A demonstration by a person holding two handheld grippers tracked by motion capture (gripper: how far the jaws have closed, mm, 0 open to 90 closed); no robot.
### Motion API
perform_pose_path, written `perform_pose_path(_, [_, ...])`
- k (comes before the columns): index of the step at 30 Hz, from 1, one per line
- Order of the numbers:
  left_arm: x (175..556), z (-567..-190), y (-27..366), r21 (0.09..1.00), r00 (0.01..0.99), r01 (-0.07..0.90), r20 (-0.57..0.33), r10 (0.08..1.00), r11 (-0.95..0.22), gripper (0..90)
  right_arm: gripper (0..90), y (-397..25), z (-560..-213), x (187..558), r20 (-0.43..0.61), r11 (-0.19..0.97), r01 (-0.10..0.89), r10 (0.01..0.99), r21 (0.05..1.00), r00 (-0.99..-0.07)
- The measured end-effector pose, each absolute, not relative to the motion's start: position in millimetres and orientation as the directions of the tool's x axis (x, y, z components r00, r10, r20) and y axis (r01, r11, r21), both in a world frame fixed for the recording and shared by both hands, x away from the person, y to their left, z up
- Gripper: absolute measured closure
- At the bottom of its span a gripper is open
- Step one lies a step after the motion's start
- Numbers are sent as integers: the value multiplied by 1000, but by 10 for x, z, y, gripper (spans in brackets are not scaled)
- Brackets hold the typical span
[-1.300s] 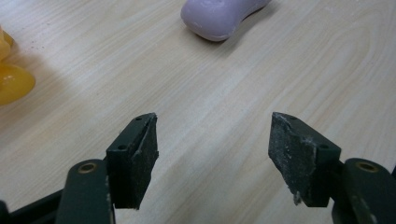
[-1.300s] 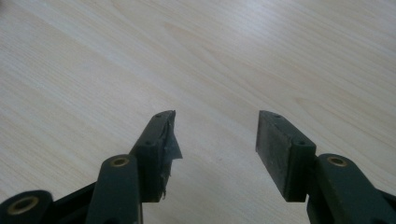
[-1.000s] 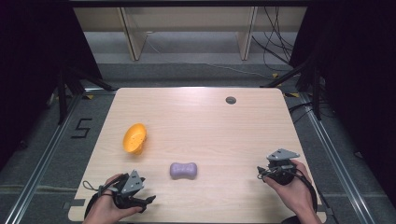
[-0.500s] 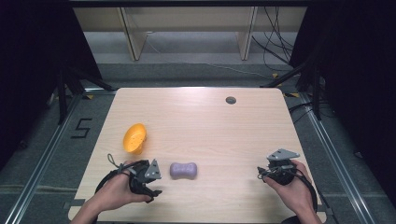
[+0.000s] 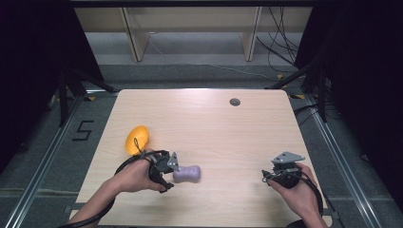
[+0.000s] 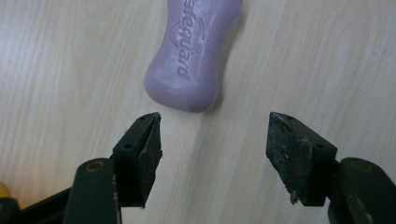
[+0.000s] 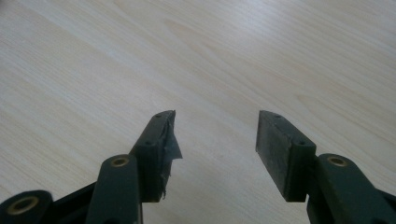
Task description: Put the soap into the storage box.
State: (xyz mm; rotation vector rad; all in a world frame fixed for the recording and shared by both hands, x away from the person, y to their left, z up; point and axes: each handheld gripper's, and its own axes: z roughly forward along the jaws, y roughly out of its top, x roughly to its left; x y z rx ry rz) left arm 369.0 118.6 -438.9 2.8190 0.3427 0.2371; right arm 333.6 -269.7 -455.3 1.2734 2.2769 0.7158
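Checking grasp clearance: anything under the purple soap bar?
The soap bar lies flat on the bare wooden table, embossed side up, nothing around it. Its underside is hidden. The open left claw sits just short of it.

Lilac soap bar [image 6: 194, 53]; orange fruit [image 5: 137, 138]; pale woodgrain table [image 5: 228, 128].

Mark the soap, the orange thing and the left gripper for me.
soap [image 6: 194, 56]: left gripper view, middle of its embossed top face.
orange thing [image 5: 137, 139]: high view, centre of its rounded top.
left gripper [image 6: 212, 149]: left gripper view, midway between its open jaw tips, just short of the soap.
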Motion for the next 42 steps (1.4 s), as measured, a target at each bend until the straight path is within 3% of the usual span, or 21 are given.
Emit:
perform_pose_path(23, [4007,-4425,821,224,993,80,61,96,-971,348,476,-2697,-4554,3336,-117,445,642,866,624,-486])
perform_pose_path(42, [4159,-4573,640,179,997,64,19,69,-982,348,476,-2699,-4557,3338,-116,445,643,866,624,-487])
